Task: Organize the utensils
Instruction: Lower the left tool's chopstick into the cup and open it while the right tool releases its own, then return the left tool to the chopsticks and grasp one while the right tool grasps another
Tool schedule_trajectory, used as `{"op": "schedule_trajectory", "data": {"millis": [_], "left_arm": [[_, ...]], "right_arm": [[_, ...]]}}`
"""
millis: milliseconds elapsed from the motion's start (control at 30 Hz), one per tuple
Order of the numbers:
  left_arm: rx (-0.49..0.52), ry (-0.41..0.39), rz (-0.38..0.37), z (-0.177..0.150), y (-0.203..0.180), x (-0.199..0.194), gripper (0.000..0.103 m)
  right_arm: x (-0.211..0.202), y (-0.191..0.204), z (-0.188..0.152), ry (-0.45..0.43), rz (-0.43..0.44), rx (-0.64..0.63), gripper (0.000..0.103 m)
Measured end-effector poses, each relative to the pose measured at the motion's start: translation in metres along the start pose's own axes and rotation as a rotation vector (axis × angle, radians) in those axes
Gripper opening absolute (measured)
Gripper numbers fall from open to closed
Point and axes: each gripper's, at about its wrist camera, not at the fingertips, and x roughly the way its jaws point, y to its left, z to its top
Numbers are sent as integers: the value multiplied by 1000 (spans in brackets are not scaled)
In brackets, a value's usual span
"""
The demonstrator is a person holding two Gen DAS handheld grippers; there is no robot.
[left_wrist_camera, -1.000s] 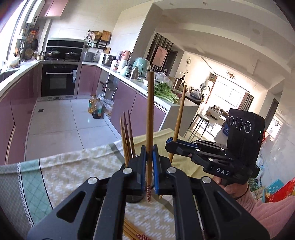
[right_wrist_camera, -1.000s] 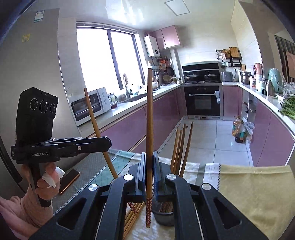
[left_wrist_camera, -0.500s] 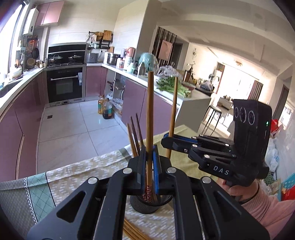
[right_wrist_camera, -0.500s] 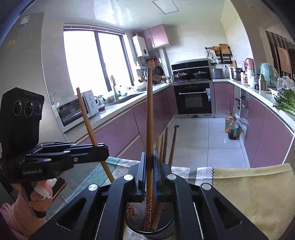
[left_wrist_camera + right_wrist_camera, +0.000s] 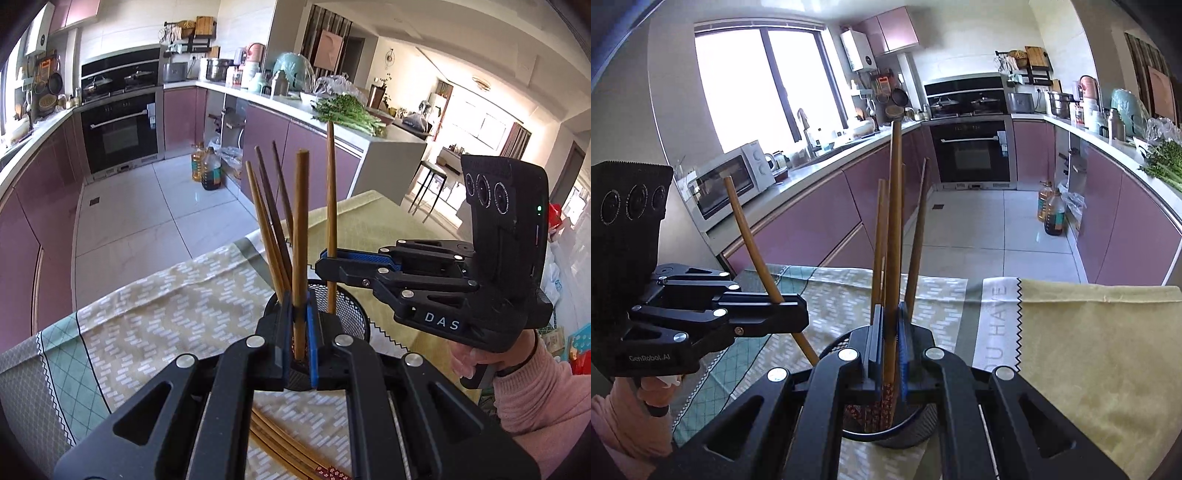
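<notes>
Left gripper: the black two-finger left gripper (image 5: 300, 332) is clamped on one long brown wooden chopstick (image 5: 299, 236), held upright, its lower end down inside the holder's mouth.
Holder: one round black wire-mesh utensil holder (image 5: 349, 314) stands on the table, near the seam where the two cloths meet.
Chopsticks in holder: three more brown wooden chopsticks (image 5: 271, 236) lean together in the holder, fanning toward its left rim, in the left wrist view.
Right gripper: the black two-finger right gripper (image 5: 888, 350) is closed on a second upright brown chopstick (image 5: 894, 229); its patterned red tip (image 5: 886, 400) sits inside the holder.
Chopsticks gripped: two, one per gripper, both over the same holder.
Loose chopsticks: a bundle of brown chopsticks with red patterned ends (image 5: 295, 456) lies flat on the table at its near edge; the count cannot be told.
Cloths: two; one patterned green-and-beige tablecloth (image 5: 155, 332) on the left, one plain yellow-green cloth (image 5: 1089, 350) on the right.
Hands: two, each in a pink knitted sleeve (image 5: 539, 402), one on each gripper's handle.
</notes>
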Motion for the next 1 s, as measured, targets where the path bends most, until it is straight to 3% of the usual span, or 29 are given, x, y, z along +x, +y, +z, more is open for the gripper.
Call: {"op": "schedule_trajectory", "data": {"millis": [233,433,533,733,900,933,1000], "left_arm": [[-46,33,14,1,11,21,8],[-77,22,8,-2,16,23,19],[-94,-3,22,-6,19,16,19],[-123,-126,91,-21,19,-17,35],[-116,-219,145,-48,13,-49,52],[-117,-229,157,-54,12,-53,61],[-115,-243,185,-66,10,-60,67]], "right_arm": [[8,-7,-2,21,-6,31,7],[8,-9,-4,23,-17,43,8],[6,-10,-5,17,-18,54,10],[-13,-2,-10,-32,4,28,21],[-41,15,-20,-82,84,-16,41],[-45,19,-22,-84,102,-25,43],[-51,29,-31,-78,145,-54,45]]}}
